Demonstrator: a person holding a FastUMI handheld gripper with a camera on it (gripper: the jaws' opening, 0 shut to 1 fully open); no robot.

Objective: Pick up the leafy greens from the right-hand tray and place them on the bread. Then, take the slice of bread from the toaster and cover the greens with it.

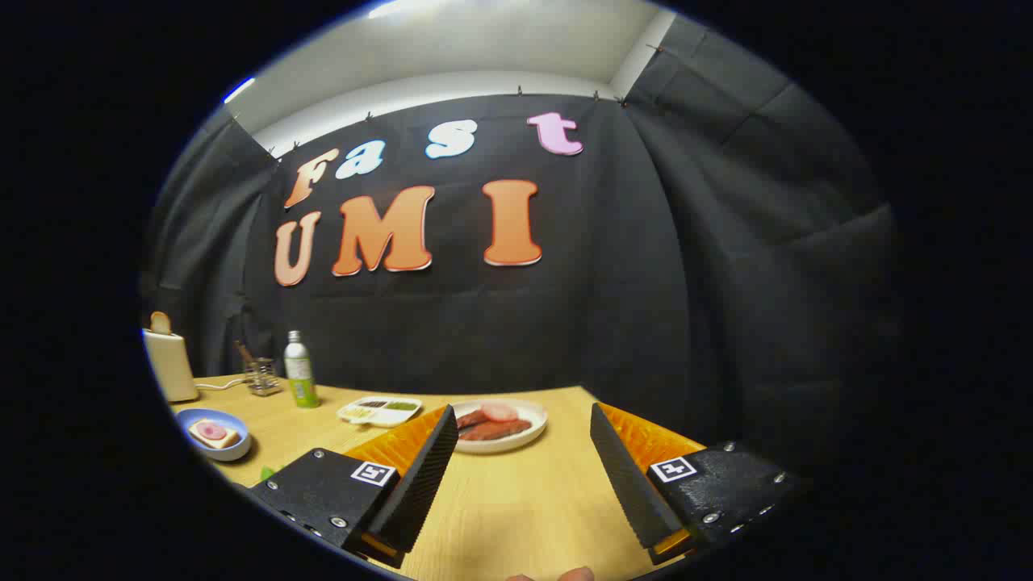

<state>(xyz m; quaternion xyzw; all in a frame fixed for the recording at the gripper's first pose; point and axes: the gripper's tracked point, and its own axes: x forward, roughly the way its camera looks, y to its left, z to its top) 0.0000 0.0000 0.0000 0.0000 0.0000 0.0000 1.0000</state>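
Far-left edge of the wooden table (516, 508): a cream, smooth-sided toaster (170, 365) stands upright with a browned slice of bread (161, 323) projecting from its slot. Nearer along the left edge, a shallow blue plate (187, 419) carries a square piece of bread (219, 440) topped with a round pink slice (212, 431); this is judged to be the base on which the greens belong. A small green fragment (267, 472) shows just beside the left finger's housing; whether it is a leaf cannot be told. Towards the far edge stand a wire holder (261, 376) and a slim metal bottle with a green label (299, 369). Further right lie a white compartment tray (379, 411) holding dark and green fillings, too small to identify, and a round white plate (529, 436) with reddish-brown strips and a pale pink disc (499, 411). The leafy greens cannot be picked out with certainty; the green compartment of the tray is a possible site.

The gripper (516, 468) hovers above bare table, its ribbed black fingers (420, 476) spread wide and holding nothing; orange backing shows behind each. Fingertips of a hand (575, 574) appear at the near edge.

Step in hand, as judged: the first pick has not begun. The next move calls for locating the greens, lowering the spread fingers around them, and closing gently on soft, thin material.
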